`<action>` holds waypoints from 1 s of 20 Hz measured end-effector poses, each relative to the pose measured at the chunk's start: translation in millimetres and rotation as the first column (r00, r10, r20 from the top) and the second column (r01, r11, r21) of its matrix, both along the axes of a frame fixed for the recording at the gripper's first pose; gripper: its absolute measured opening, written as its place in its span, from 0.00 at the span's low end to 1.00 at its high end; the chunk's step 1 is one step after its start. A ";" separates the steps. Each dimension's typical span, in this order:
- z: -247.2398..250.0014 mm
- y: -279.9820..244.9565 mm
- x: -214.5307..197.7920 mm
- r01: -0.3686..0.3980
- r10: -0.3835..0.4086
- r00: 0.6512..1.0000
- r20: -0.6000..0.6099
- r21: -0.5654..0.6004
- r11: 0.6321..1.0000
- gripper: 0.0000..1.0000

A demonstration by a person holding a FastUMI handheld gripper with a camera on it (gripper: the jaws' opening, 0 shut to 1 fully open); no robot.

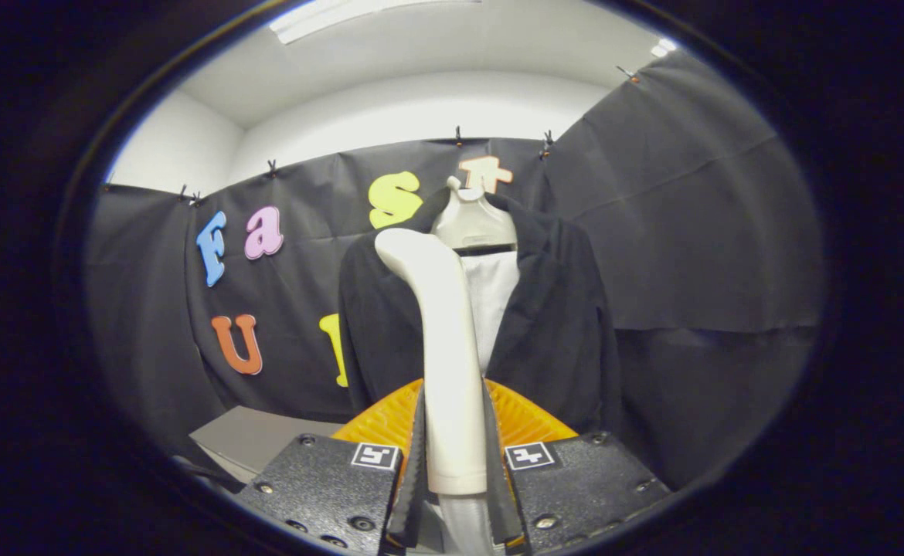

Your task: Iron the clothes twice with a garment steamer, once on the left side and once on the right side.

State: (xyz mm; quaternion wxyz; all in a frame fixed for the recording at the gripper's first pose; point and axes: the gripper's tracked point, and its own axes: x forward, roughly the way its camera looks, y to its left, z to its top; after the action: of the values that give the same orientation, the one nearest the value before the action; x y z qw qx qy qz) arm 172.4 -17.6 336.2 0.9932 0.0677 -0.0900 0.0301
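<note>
Two fingers of the gripper (456,463) stand at the bottom centre of the frame, closed narrow on the handle of the garment steamer (444,363), one pressing each side of it. The steamer rises upright from between them through the middle of the frame, a pale, smooth shaft whose rounded head bends toward the upper left. Just behind the fingers, on both sides of the handle, an orange ribbed part (525,421) fans out. At the lower left, beyond the gripper's body, lies a grey flat surface (259,436). Farther off, in the centre, a dark jacket (560,332) hangs open on a pale mannequin torso (474,220), with a light panel (494,297) showing between its lapels; the steamer's head overlaps the jacket's side at frame left, though whether it touches the cloth cannot be told. Behind the jacket hangs the black cloth wall (699,232), clipped along its top edge, and above it, at the top of the frame, the white ceiling (421,46) with a light strip (328,15)
</note>
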 end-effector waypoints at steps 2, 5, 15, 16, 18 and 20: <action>6.0 12.2 14.0 -0.005 0.005 1.000 0.014 -0.021 1.000 0.37; 2.1 21.7 34.4 0.037 -0.035 0.999 0.026 -0.079 0.996 0.37; -26.9 13.5 53.1 0.085 -0.091 0.995 -0.049 -0.112 0.990 0.37; -31.1 12.3 54.6 0.086 -0.093 0.994 -0.057 -0.115 0.990 0.37; -43.4 8.2 51.9 0.089 -0.099 0.992 -0.075 -0.124 0.988 0.37; -55.2 7.6 48.5 0.091 -0.103 0.990 -0.092 -0.126 0.988 0.37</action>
State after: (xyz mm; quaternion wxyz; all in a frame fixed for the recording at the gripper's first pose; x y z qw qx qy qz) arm 220.9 -10.0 281.0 0.9990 0.0040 -0.0421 -0.0162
